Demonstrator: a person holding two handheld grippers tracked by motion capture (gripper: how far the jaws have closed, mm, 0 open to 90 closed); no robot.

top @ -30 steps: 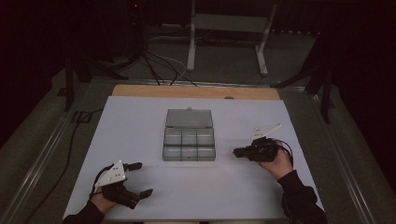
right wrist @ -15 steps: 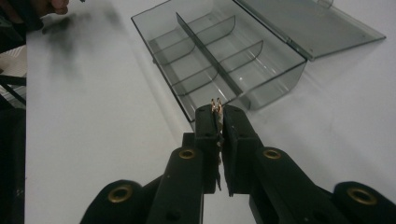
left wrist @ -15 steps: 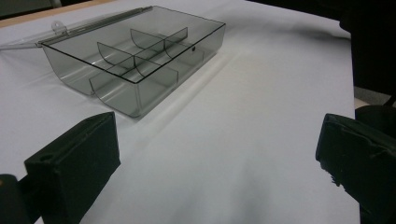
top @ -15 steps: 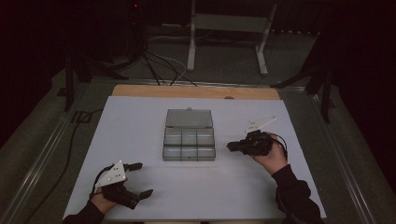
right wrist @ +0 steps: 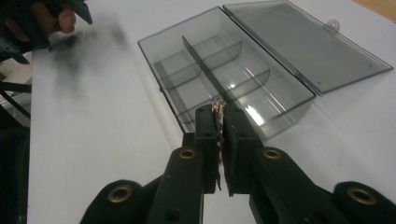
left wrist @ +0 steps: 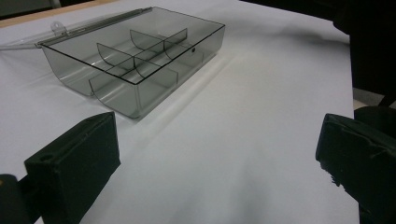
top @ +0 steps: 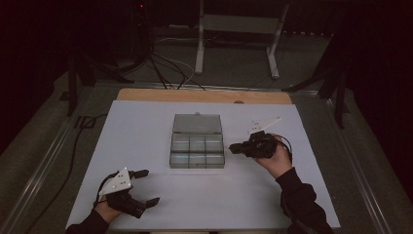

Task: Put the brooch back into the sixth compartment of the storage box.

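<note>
Right tool (top: 235,146) clenched on tiny coppery part (right wrist: 217,106) at 3 o'clock of light, rigid compartment box (top: 197,150), left tool (top: 147,186) released; best gripped by box walls.

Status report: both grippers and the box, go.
Left gripper open, low on the near table, holding nothing. Right gripper shut on a small coppery item, beside the clear divided box. Box lid open, nothing in the way.
</note>
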